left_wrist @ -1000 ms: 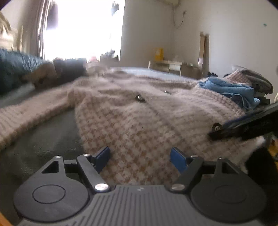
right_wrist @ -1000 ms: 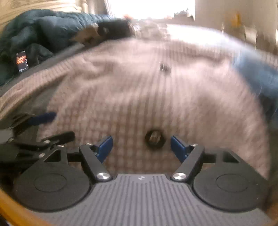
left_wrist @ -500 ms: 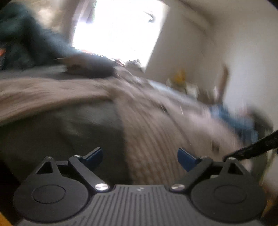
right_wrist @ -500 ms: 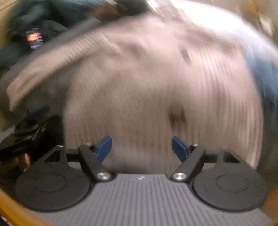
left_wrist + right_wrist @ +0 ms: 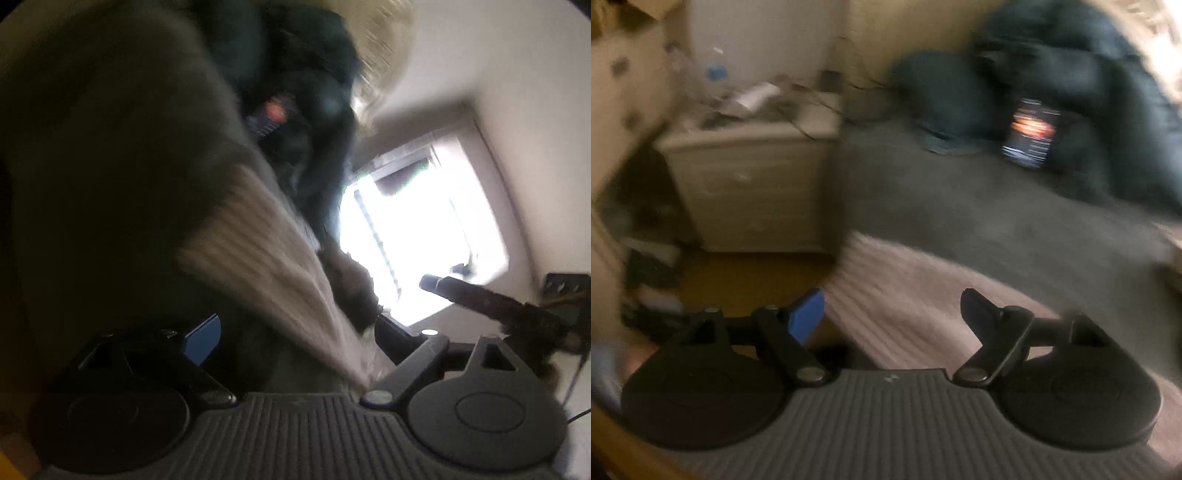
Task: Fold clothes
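The beige knit cardigan shows only as a ribbed sleeve (image 5: pixel 266 266), blurred and running diagonally down to my left gripper (image 5: pixel 295 338). That gripper is open and rolled sideways, with the sleeve's end close to its right finger (image 5: pixel 391 336); whether they touch is unclear. In the right wrist view the same pinkish knit sleeve (image 5: pixel 916 295) lies flat on the grey bed (image 5: pixel 960 199). My right gripper (image 5: pixel 892 317) hovers open just above it, the fabric lying under the gap between its fingers.
A pale nightstand (image 5: pixel 750 184) with clutter stands left of the bed, above a brown floor. A dark blue duvet (image 5: pixel 1052 74) and a phone-like screen (image 5: pixel 1030 133) lie at the bed's far side. A bright window (image 5: pixel 417 251) and a dark bar (image 5: pixel 498 299) appear at right.
Both grippers have swung fast to the left, off the cardigan's buttoned front and over to its sleeve. The left one has also rolled sideways. Both stay open.
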Tool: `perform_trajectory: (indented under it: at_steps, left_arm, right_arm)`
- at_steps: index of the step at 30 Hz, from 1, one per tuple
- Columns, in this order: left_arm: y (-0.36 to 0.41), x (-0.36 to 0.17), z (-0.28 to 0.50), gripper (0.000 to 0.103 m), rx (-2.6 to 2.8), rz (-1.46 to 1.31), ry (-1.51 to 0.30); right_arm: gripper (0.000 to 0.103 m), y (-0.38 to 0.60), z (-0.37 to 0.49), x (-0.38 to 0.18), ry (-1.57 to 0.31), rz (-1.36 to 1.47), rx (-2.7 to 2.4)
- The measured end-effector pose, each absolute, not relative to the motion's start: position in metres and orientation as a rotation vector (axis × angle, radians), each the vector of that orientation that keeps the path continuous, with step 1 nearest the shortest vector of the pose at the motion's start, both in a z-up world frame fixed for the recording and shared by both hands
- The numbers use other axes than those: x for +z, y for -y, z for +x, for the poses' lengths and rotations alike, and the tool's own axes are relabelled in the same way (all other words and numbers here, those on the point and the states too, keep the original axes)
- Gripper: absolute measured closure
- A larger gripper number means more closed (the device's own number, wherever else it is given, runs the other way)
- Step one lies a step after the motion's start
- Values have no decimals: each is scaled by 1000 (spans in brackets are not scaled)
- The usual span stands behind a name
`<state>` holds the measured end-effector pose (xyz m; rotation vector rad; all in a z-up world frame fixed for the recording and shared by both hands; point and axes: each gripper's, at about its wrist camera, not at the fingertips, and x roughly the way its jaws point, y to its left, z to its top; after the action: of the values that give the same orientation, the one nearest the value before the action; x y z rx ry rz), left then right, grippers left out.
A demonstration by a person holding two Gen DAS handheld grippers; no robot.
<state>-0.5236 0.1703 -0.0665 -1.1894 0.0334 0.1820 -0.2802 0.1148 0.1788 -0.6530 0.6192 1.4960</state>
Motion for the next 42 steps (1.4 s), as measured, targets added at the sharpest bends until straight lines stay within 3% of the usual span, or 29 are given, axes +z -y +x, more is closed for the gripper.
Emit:
perform_trajectory:
  at_steps: [7, 10, 12, 14, 22, 23, 25, 26, 27, 29, 30, 32, 35, 42]
  left_arm:
    - [-202, -99, -508, 14, 121, -1345, 9]
    - [-211, -106, -499, 23, 91, -1368, 51]
    - [-215, -110, -495, 35, 103, -1396, 57]
    - [-219, -114, -492, 40, 107, -1413, 54]
    - [-216, -108, -494, 43, 107, -1375, 82]
    - [-216, -108, -494, 46, 102, -1372, 88]
    - [-216, -108, -495, 62, 97, -1361, 95]
    - [-216, -106, -495, 82, 96, -1352, 93]
    - [-216, -105, -495, 88, 95, -1343, 91]
    - [-216, -104, -494, 88, 99, -1335, 86]
    - [-217, -102, -492, 88, 106, -1331, 79]
    - [-215, -100, -491, 89, 118, -1315, 72]
    - [-212, -92, -491, 89, 134, -1264, 61]
    - [-199, -69, -495, 89, 175, -1158, 53]
  right_arm:
    - [21, -215, -260, 132, -749, -678, 1623]
    - [21, -237, -246, 117, -888, -616, 1652]
    - [21, -245, -245, 111, -903, -638, 1651]
    - [22, -251, -244, 105, -901, -678, 1645]
    - [22, -253, -253, 85, -923, -762, 1658]
    - [22, -252, -255, 85, -920, -769, 1654]
    - [23, -251, -258, 83, -913, -784, 1646]
    - [26, -251, -260, 82, -910, -792, 1642]
    - [31, -250, -262, 81, -906, -799, 1637]
    - [43, -249, -267, 79, -886, -828, 1616]
    - [45, -247, -271, 79, -861, -852, 1595]
    - [61, -241, -279, 82, -820, -870, 1560]
    - [76, -229, -294, 83, -735, -923, 1502]
    - [83, -203, -326, 90, -534, -991, 1458]
